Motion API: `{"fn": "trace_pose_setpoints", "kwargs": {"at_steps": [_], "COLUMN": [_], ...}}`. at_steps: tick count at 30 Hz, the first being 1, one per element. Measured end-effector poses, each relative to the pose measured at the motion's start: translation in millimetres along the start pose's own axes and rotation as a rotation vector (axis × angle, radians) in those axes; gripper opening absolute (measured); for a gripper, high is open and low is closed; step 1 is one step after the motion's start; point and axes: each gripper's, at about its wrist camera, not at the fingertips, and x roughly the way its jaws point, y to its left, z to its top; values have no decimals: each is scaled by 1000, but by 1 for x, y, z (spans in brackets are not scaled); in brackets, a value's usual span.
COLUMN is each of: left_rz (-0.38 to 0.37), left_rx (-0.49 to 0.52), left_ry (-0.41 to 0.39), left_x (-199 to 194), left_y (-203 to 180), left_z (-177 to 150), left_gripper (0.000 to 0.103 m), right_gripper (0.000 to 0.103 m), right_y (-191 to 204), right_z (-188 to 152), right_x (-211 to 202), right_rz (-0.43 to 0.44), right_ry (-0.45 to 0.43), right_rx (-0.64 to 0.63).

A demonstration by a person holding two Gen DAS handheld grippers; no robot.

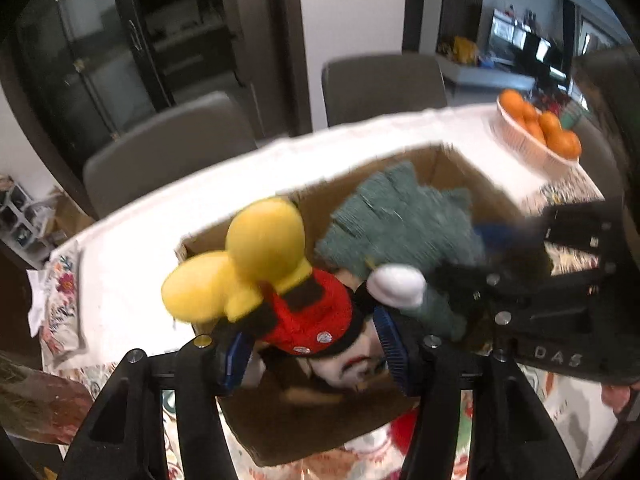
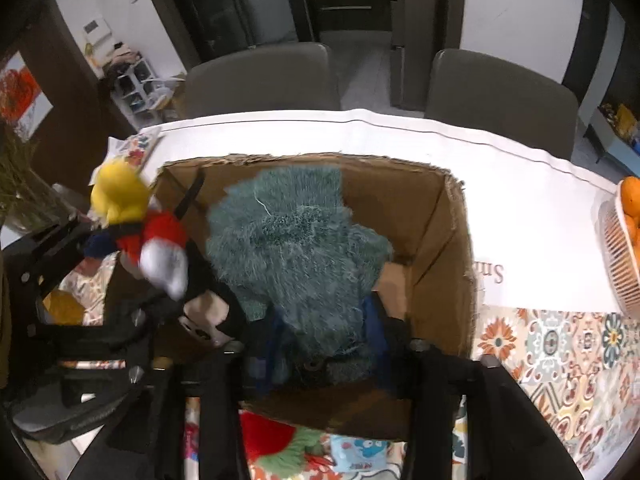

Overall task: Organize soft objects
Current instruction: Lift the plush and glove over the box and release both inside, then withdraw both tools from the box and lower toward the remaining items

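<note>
An open cardboard box (image 2: 444, 216) (image 1: 448, 164) stands on the table. My left gripper (image 1: 316, 348) is shut on a Mickey plush (image 1: 308, 308) with yellow shoes, red shorts and a white glove, held upside down over the box's left part; it also shows in the right wrist view (image 2: 136, 228). My right gripper (image 2: 328, 344) is shut on a shaggy teal plush (image 2: 296, 248) that fills the middle of the box; in the left wrist view the teal plush (image 1: 396, 216) lies beyond Mickey, with the right gripper's body (image 1: 560, 300) beside it.
A white basket of oranges (image 1: 536, 132) (image 2: 624, 248) sits at the table's right. Two grey chairs (image 2: 260, 80) stand behind the table. A red and green soft toy (image 2: 276, 444) and a small blue pouch (image 2: 360, 452) lie in front of the box. A plant (image 2: 20, 192) stands at left.
</note>
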Motion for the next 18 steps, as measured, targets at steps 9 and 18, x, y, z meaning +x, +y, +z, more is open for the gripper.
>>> {"fn": "trace_pose_setpoints", "kwargs": {"at_steps": [9, 18], "left_rz": [28, 102], "left_rx": [-44, -68], "left_ry": [17, -38], "left_x": [-10, -46], "left_y": [2, 1], "left_z": [-5, -9], "left_gripper": [80, 81], "right_gripper": [75, 75], "right_y": [1, -2], "right_z": [9, 0], "right_x": [-25, -57], "right_rz": [-69, -79], "right_ry": [-63, -124], "right_rx": [8, 28]}}
